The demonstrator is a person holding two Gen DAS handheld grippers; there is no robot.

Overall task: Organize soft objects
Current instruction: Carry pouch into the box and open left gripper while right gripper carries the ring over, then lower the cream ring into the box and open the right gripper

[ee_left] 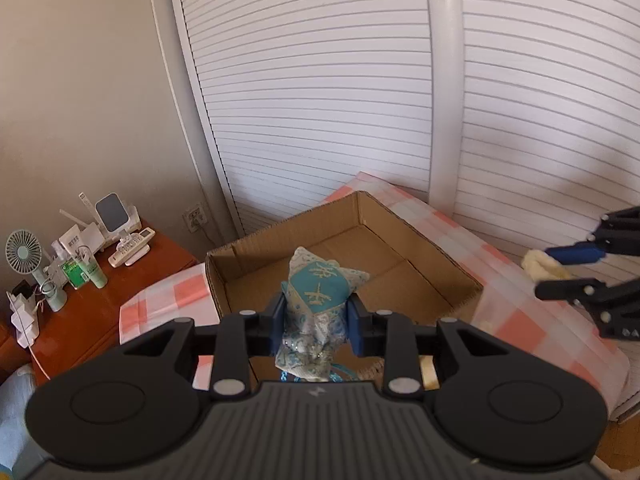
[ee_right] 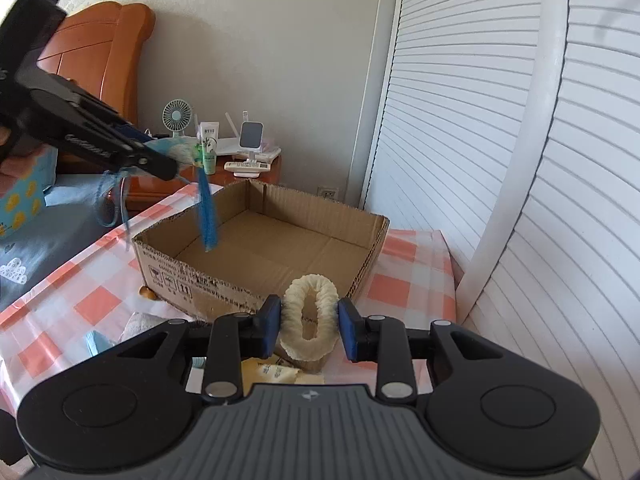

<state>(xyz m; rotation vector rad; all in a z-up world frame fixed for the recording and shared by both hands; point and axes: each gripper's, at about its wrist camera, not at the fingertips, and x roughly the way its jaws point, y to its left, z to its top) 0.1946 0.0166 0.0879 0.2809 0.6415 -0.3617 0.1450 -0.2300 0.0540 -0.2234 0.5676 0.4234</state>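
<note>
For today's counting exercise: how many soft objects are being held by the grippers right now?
2. A teal and white patterned fabric sachet sits between the left gripper's fingers above the open cardboard box; a cream fuzzy ring-shaped scrunchie sits in the right gripper. Other soft objects may be hidden.

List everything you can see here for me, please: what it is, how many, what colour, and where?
Cardboard box: one, brown, open and empty, on the checked cloth.
Tablecloth: one, pink and white checks, under the box.
Fabric sachet: one, teal and cream, with a blue tassel, held above the box.
Scrunchie: one, cream, held in front of the box.
Nightstand: one, orange-brown wood, left of the box.
Desk fan: one, pale green, on the nightstand.
Green tube: one, on the nightstand.
Louvred doors: white, behind the box.
Left gripper: black with blue pads, shut on the sachet.
Right gripper: same colours, shut on the scrunchie.
</note>
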